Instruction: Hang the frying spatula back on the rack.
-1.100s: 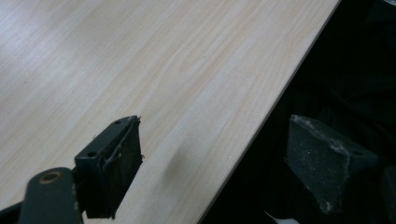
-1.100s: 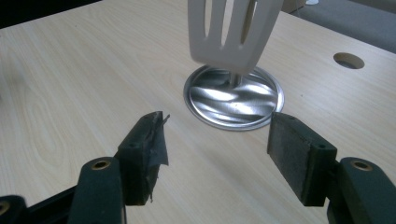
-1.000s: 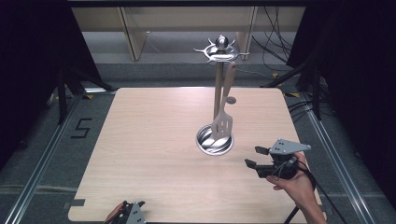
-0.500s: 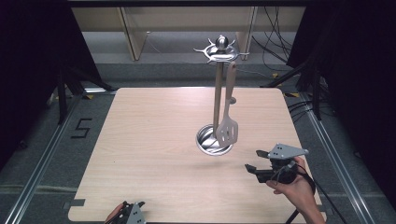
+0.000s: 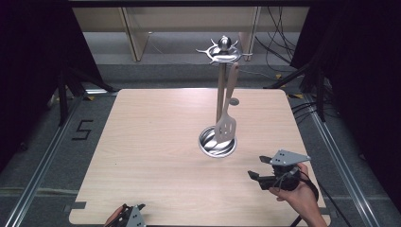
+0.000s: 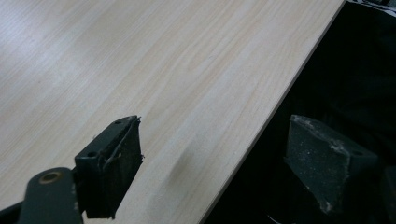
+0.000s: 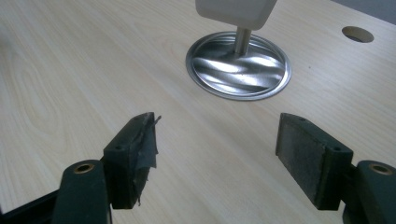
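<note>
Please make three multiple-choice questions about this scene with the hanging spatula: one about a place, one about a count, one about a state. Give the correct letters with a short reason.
1. Where is the spatula?
A. Flat on the table
B. Hanging on the metal stand
C. In the right claw

2. How many utensils hang on the stand?
A. One
B. Two
C. Four

3. What is the state of the right claw?
A. Open, nothing between its jaws
B. Shut on the spatula
C. Shut on the stand's base

Answers:
1 B, because its handle hangs from the hooks at the top and its blade is over the round base.
2 A, because the spatula is the one utensil there.
3 A, because the jaws, which have just been opening, stand apart over bare table.
</note>
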Demonstrator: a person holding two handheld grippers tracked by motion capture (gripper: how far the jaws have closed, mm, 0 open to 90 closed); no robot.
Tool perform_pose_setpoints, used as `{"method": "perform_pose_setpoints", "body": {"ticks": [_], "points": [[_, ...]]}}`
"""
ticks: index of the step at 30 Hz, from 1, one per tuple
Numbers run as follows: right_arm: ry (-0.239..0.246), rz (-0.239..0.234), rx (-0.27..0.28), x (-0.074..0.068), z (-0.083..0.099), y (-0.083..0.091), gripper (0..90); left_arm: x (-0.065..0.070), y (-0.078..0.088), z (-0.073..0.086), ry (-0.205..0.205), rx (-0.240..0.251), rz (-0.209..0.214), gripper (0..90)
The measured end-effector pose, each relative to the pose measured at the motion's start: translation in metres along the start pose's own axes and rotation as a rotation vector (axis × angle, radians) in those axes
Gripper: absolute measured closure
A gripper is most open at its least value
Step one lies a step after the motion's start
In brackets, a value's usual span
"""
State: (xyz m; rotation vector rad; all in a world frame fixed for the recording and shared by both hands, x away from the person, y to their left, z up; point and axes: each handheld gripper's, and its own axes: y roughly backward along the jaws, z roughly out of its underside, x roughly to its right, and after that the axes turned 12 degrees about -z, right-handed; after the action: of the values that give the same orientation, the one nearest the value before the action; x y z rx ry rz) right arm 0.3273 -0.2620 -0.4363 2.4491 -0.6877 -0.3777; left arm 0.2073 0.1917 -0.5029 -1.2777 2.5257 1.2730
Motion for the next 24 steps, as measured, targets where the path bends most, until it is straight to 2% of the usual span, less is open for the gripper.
{"method": "perform_pose_setpoints", "body": {"ticks": [1,4,5,7,8,9,11,12,13,14,15,16,17,18,20,21,22,24], "points": [[0.011,-0.001,-0.006,0.001,0.001,0.000,29.5,0.000,0.000,0.000,0.001,0.001,-0.002,17.7],[0.002,0.003,-0.002,-0.002,0.005,-0.002,29.1,0.000,-0.001,0.000,0.006,0.008,0.004,17.7],[0.025,-0.006,-0.004,0.000,0.006,-0.003,28.9,0.000,-0.001,0.000,0.006,0.008,0.003,17.7],[-0.002,-0.003,-0.005,-0.004,0.009,-0.004,28.7,0.000,-0.001,0.000,0.002,0.001,0.000,17.7],[0.019,-0.003,-0.003,-0.003,0.010,-0.005,28.6,0.000,0.000,0.000,0.001,0.001,0.000,17.7],[0.006,-0.016,-0.009,-0.004,0.012,-0.006,28.6,-0.001,0.000,0.000,0.000,0.001,0.001,17.7],[0.025,-0.011,-0.006,-0.005,0.015,-0.007,28.4,0.000,0.000,0.000,-0.003,0.000,-0.007,17.7],[-0.003,-0.018,-0.010,-0.007,0.017,-0.007,28.4,0.000,0.000,0.000,-0.005,-0.001,-0.006,17.7],[0.026,-0.022,-0.012,-0.006,0.017,-0.007,28.4,0.000,0.000,0.000,-0.006,0.000,-0.005,17.7],[-0.006,-0.017,-0.009,-0.009,0.019,-0.007,28.3,0.000,0.000,0.000,-0.005,0.000,-0.008,17.7],[0.000,-0.025,-0.015,-0.008,0.020,-0.006,28.1,0.000,0.000,0.000,-0.005,0.000,-0.008,17.7],[0.015,-0.008,-0.006,-0.007,0.023,-0.006,28.0,0.000,0.000,0.000,0.001,0.003,-0.003,17.7],[-0.021,-0.021,-0.018,-0.010,0.024,-0.006,27.9,0.000,0.000,0.000,0.000,0.002,-0.005,17.7],[0.006,-0.027,-0.010,-0.007,0.026,-0.006,27.6,0.000,0.000,0.000,0.002,0.003,-0.005,17.7],[0.002,-0.013,-0.008,-0.008,0.028,-0.005,27.2,0.000,0.000,0.000,0.001,0.002,-0.005,17.7],[-0.029,-0.018,-0.013,-0.011,0.030,-0.003,27.1,0.000,0.000,0.000,0.001,0.002,-0.006,17.7],[-0.004,-0.005,-0.001,-0.009,0.031,-0.003,27.1,0.000,0.000,0.000,0.000,0.002,-0.006,17.7],[-0.013,-0.013,-0.005,-0.011,0.034,-0.001,26.8,0.000,0.000,0.000,0.000,0.002,-0.005,17.7]]}}
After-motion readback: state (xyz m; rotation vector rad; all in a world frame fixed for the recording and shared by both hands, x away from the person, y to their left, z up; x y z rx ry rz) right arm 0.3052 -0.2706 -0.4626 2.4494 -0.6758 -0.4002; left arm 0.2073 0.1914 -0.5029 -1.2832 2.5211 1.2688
